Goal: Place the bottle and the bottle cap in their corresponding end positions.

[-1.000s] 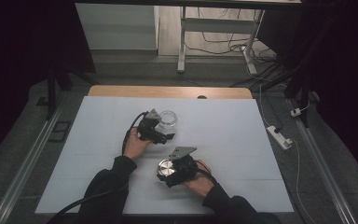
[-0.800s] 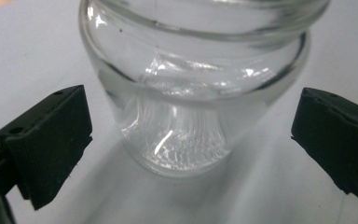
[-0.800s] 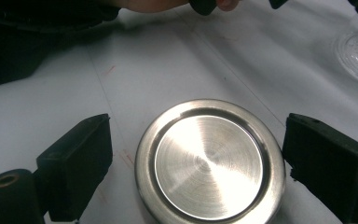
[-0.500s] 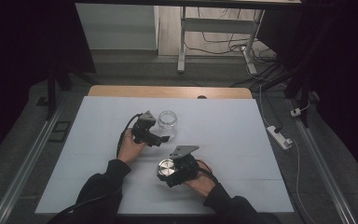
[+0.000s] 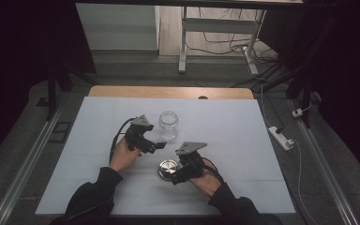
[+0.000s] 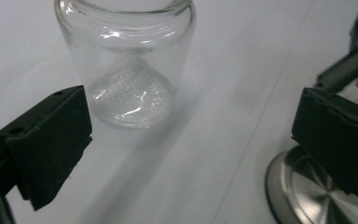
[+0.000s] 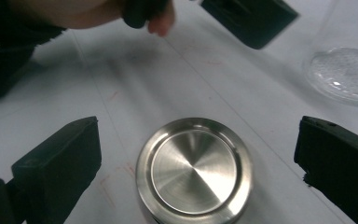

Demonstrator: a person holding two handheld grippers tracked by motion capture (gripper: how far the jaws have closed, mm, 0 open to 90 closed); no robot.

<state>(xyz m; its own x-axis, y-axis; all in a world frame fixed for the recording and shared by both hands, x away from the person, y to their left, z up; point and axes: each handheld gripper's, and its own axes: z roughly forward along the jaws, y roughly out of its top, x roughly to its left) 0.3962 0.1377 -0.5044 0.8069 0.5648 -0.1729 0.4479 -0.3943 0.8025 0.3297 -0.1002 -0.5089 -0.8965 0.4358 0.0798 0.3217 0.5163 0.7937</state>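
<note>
Already the round metal lid (image 5: 168, 168) lies flat on the white table (image 5: 243, 140), apart from the clear glass jar (image 5: 168, 123), which stands upright and uncapped farther back. Judging by this layout, the lid looks to have been taken off and set down, and little seems left beyond drawing both tools away. On the person's right, the right gripper (image 5: 177, 176) sits just beside the lid; its jaws have just been opening and now stand wide on either side of the lid (image 7: 194, 171) without pressing it, so nothing is held. On the left, the left gripper (image 5: 157, 147) hovers near the jar's lower left side, jaws spread and empty, with the jar (image 6: 126, 60) ahead of them and untouched. A hand (image 5: 123, 156) grips that tool from behind.
</note>
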